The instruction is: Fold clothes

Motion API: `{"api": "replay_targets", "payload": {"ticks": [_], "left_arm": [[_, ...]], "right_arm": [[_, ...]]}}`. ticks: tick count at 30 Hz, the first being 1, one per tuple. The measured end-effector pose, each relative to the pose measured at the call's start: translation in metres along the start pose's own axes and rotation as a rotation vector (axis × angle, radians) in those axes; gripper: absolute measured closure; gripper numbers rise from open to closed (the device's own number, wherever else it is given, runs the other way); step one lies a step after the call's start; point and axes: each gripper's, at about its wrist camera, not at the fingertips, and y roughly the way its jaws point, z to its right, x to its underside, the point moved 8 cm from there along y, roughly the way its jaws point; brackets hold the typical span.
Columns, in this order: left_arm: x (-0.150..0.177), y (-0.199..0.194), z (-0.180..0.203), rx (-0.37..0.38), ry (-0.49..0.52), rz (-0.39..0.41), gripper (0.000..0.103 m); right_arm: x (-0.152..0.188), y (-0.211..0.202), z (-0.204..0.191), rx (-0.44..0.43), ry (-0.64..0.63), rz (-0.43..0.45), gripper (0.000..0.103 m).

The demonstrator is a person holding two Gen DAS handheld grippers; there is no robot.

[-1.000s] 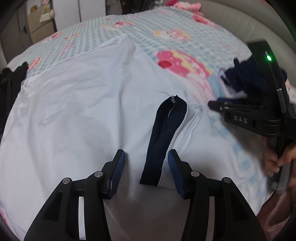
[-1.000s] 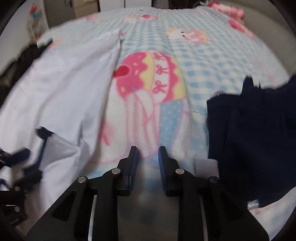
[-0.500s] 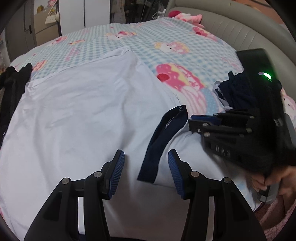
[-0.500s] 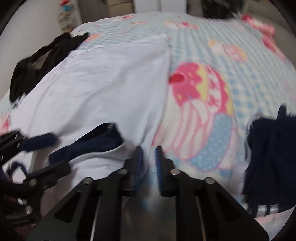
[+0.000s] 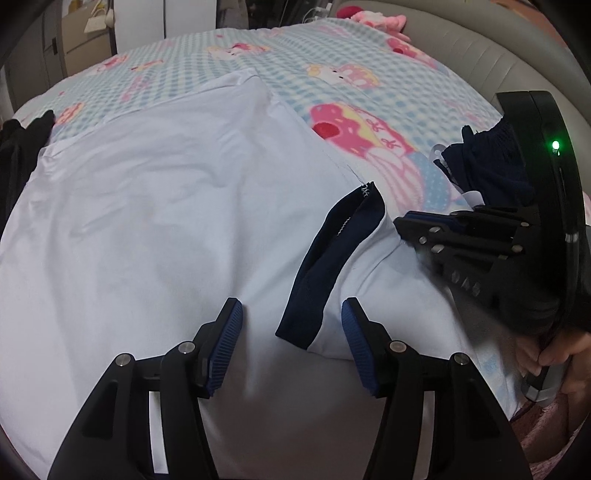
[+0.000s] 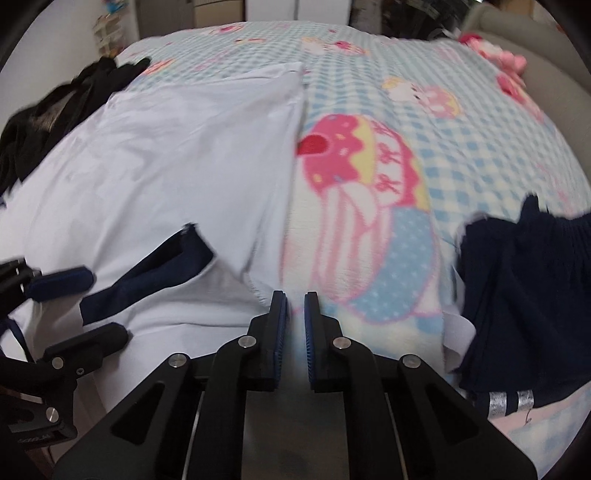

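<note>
A white shirt (image 5: pixel 147 221) lies spread on the bed, its sleeve ending in a navy cuff (image 5: pixel 332 258) turned back over the cloth. My left gripper (image 5: pixel 291 310) stands astride the near end of that cuff. Its jaws are opening and its pads do not press the cuff. My right gripper (image 5: pixel 400 223) is shut, with its tips at the sleeve's outer edge just right of the cuff. In the right wrist view the right gripper (image 6: pixel 295 299) sits where the shirt (image 6: pixel 166 166) meets the blanket. Whether it pinches cloth I cannot tell. The left gripper (image 6: pixel 107 304) shows there around the cuff (image 6: pixel 155 269).
A checked cartoon blanket (image 6: pixel 443 129) covers the bed. A crumpled navy garment (image 6: pixel 524 295) lies to the right of the shirt, and a black garment (image 6: pixel 48 110) at the far left. A grey padded surround (image 5: pixel 480 48) curves behind, with a pink plush (image 5: pixel 376 18). A hand (image 5: pixel 561 354) holds the right gripper.
My right gripper swung left from over the blanket to the sleeve's edge and its jaws closed. The left gripper stayed over the cuff and its jaws spread slightly wider.
</note>
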Motion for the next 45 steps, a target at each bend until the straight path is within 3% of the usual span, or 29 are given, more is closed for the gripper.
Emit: {"api": "replay_targets", "payload": {"ticks": [1,3,5,7,9,12,16,18,21,26,28,30,34,38,40,45], "left_arm": [[0.000,-0.002,-0.001,0.004,-0.008,0.005,0.045],[-0.003,-0.013,-0.004,0.003,-0.027,0.028,0.045],[-0.006,-0.029,-0.007,-0.015,-0.020,0.074,0.045],[-0.009,-0.047,-0.007,-0.039,0.014,0.124,0.045],[-0.009,-0.053,-0.009,-0.045,0.030,0.128,0.045],[-0.002,-0.036,-0.020,-0.061,0.018,0.077,0.045],[0.008,-0.021,-0.025,-0.089,0.004,0.043,0.045],[0.011,-0.020,-0.027,-0.115,-0.003,0.035,0.045],[0.006,-0.033,-0.027,-0.075,-0.038,0.085,0.045],[0.000,-0.045,-0.024,0.023,-0.080,0.148,0.045],[0.001,-0.041,-0.020,0.047,-0.084,0.137,0.045],[0.003,-0.033,-0.017,0.022,-0.054,0.115,0.045],[0.008,-0.013,-0.023,-0.122,-0.010,0.033,0.044],[0.002,-0.034,-0.021,-0.031,-0.064,0.102,0.045],[0.002,-0.038,-0.009,0.022,-0.046,0.108,0.045],[0.006,-0.015,-0.003,-0.058,-0.010,0.036,0.045]], "right_arm": [[0.000,0.000,0.016,0.115,0.010,0.000,0.101],[0.004,-0.005,0.038,0.049,0.090,0.013,0.097],[0.002,-0.018,0.040,-0.125,0.188,0.040,0.095],[0.001,-0.034,0.033,-0.262,0.231,0.085,0.086],[0.003,-0.044,0.011,-0.336,0.172,0.100,0.079],[0.003,-0.037,-0.046,-0.385,0.011,0.050,0.079],[0.018,-0.014,-0.056,-0.236,-0.095,0.000,0.077],[0.018,-0.016,-0.042,-0.251,-0.025,0.003,0.076],[0.005,-0.029,-0.010,-0.258,0.119,0.054,0.072],[0.006,-0.037,0.001,-0.391,0.236,0.053,0.071],[0.005,-0.030,-0.011,-0.394,0.191,0.026,0.071],[0.002,-0.020,-0.028,-0.384,0.126,0.012,0.071],[-0.006,0.004,-0.028,-0.275,0.090,-0.014,0.069],[0.001,-0.018,0.001,-0.301,0.219,0.002,0.069],[0.014,-0.034,0.003,-0.309,0.242,0.010,0.059],[0.060,-0.055,-0.027,-0.348,0.228,-0.021,0.054]]}}
